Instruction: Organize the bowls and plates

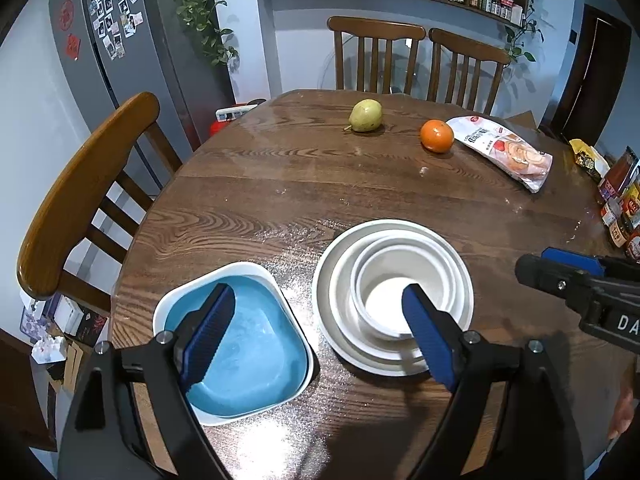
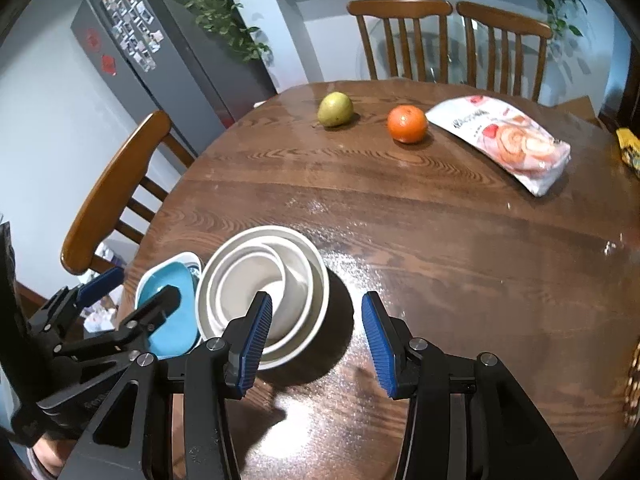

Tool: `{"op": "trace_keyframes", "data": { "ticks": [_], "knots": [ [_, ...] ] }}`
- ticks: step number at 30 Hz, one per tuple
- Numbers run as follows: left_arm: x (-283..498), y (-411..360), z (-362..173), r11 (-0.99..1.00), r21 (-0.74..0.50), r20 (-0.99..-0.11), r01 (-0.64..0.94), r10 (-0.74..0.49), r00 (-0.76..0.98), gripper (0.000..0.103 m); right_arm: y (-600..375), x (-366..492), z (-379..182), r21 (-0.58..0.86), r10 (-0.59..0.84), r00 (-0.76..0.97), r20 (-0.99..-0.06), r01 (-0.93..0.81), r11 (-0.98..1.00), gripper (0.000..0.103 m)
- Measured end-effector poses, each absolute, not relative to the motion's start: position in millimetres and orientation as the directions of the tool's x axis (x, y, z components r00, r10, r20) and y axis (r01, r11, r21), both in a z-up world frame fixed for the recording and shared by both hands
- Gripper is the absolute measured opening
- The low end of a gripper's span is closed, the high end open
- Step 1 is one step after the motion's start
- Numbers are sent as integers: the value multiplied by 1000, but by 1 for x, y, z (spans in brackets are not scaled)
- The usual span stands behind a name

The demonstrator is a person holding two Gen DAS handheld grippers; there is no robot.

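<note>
Now your table (image 1: 280, 184) carries the white nested bowls (image 1: 394, 292), touching the blue square dish (image 1: 240, 344) on their left. Left gripper (image 1: 320, 332) spread wide above both, holding nothing. Right gripper (image 2: 318, 340) part open, empty, the stack at its left finger.

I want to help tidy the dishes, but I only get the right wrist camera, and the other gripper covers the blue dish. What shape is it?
Observer: The blue dish is squarish with rounded corners, white outside, and empty.
Operator: Is anything holding it?
Observer: No. The left gripper hangs over it with its jaws wide open, gripping nothing.
Operator: What's far off to my right, past what I can see?
Observer: A cluster of small jars, mostly red-labelled.
</note>
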State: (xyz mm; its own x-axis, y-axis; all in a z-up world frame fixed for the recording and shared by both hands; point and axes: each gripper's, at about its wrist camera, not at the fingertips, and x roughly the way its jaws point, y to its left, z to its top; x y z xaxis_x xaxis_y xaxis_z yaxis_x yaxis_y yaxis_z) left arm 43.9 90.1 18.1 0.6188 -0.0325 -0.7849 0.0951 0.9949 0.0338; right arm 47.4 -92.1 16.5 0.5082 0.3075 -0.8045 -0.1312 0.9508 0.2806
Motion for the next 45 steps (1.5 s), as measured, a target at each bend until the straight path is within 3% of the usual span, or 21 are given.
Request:
{"op": "trace_keyframes", "data": {
  "ticks": [5, 20, 30, 45],
  "knots": [
    [44, 96, 16, 995, 30, -786, 91, -33, 617, 100, -93, 47, 10, 286, 308, 495, -812, -122, 950, 47],
    [70, 146, -12, 996, -86, -857, -36, -55, 513, 100, -99, 53, -16, 292, 294, 453, -842, -77, 953, 47],
    [88, 145, -34, 994, -109, -899, -23, -88, 429, 99, -101, 70, -42, 359, 344, 401, -849, -40, 932, 47],
    [104, 136, -39, 992, -128, -915, 22, -126, 384, 60, -99, 82, -58, 395, 382, 365, -849, -41, 918, 43]
  ]
}}
